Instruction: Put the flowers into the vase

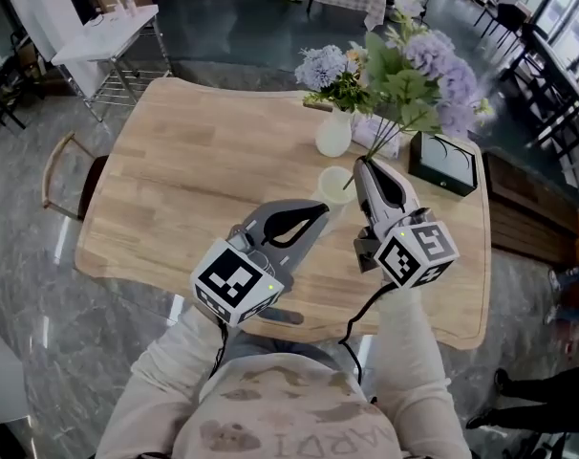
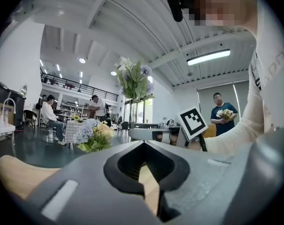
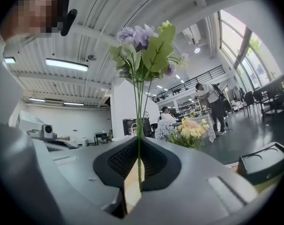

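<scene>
In my right gripper [image 1: 365,167] is a bunch of purple flowers with green leaves [image 1: 416,73]; the jaws are shut on the thin green stems [image 3: 140,163]. The blooms [image 3: 143,48] stand upright above the jaws. The bunch hangs just right of a low white vase [image 1: 333,185] on the wooden table [image 1: 184,180]. A second, taller white vase [image 1: 333,134] behind it holds pale blue and yellow flowers [image 1: 328,70]. My left gripper [image 1: 318,212] is shut and holds nothing, its tip beside the low vase. Those vase flowers [image 2: 94,135] also show in the left gripper view.
A black square box [image 1: 444,163] lies on the table's right side, close behind the held bunch, and also shows in the right gripper view [image 3: 264,165]. A chair [image 1: 65,175] stands at the table's left edge. People stand and sit far off in the room.
</scene>
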The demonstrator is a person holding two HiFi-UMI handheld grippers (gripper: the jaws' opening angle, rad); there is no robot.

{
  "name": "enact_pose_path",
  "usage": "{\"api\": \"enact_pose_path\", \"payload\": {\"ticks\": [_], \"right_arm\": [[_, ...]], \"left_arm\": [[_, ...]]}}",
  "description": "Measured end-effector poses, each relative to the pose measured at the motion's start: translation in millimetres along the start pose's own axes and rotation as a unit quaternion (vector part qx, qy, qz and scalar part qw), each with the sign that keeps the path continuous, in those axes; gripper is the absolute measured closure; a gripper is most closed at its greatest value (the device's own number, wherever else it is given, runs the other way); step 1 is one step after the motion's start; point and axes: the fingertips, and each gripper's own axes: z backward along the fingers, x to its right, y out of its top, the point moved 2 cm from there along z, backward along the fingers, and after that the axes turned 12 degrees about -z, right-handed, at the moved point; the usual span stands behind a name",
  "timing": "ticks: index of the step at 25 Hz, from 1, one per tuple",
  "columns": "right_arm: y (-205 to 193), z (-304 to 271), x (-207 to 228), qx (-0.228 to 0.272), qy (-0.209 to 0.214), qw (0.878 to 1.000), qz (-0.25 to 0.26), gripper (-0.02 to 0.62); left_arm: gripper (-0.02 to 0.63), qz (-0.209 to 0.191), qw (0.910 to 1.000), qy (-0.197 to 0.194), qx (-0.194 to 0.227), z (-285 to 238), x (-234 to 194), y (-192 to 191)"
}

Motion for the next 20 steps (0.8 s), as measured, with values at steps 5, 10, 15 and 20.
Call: {"api": "enact_pose_path", "payload": {"ticks": [5,10,15,20], "right_arm": [[-31.3,-17.8,14.9,-0.027,-0.010,1.000,0.010,0.555],[-48.7,-19.2,22.2,-0.039,-0.018,0.999,0.013,0.555],[-59.2,-20.4,25.8,-0.050,-0.023,0.998,0.020,0.552],[-69.7,-16.6,25.6,-0.057,-0.026,0.997,0.042,0.519]], "left_arm": [[0.606,0.010,0.9999,0.003,-0.005,-3.0,-22.2,-12.2],[0.606,0.024,0.9997,0.005,-0.010,-5.4,-35.8,-24.5],[0.605,0.027,0.9996,-0.001,-0.013,-7.6,-37.9,-32.1],[0.605,0.027,0.9996,-0.003,-0.013,-8.2,-40.1,-32.5]]}}
